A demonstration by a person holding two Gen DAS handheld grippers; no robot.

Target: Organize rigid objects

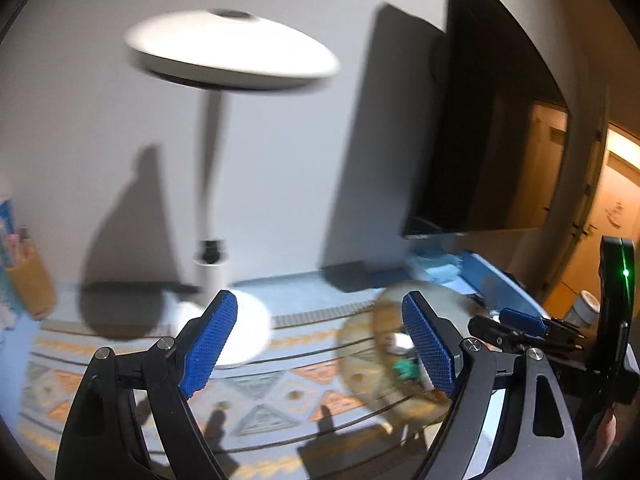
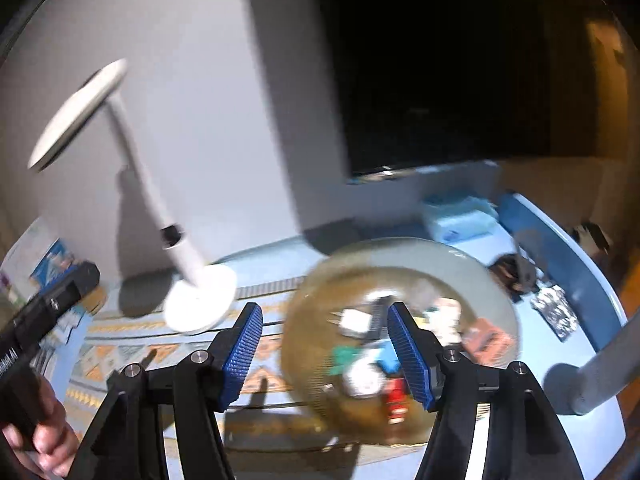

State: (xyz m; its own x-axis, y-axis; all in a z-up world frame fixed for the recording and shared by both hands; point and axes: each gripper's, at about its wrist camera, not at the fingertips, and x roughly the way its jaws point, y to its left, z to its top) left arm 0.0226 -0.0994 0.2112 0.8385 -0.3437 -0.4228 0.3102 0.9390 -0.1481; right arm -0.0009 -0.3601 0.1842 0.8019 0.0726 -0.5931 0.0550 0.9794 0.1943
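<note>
Left gripper (image 1: pixel 320 344) with blue textured pads, spread wide and holding nothing, raised above the patterned blue-and-orange tablecloth (image 1: pixel 256 396). Right gripper (image 2: pixel 326 350), likewise spread wide and empty, poised just in front of the translucent amber glass bowl (image 2: pixel 400 264).

Bowl resting on the cloth toward the table's right side, near the blue table edge (image 2: pixel 580 264) — mouth tipped toward the right wrist camera by the viewing angle, no long axis of its own, being round. Inside it, a jumble of small rigid objects (image 2: pixel 372 360): white, green, blue and red pieces, too blurred to identify or to give a heading for.

Handling, as judged: small pieces probably light, stiff plastic, best pinched across their narrow sides one at a time. Bowl likely heavy, smooth and breakable — rim the only practical hold, with slipping a risk against hard pads.

Background: white disc-headed desk lamp (image 1: pixel 232 56) on a round base, standing left of the bowl; dark flat monitor screen (image 2: pixel 440 60) behind; pale blue box (image 2: pixel 460 220) beyond the bowl.
</note>
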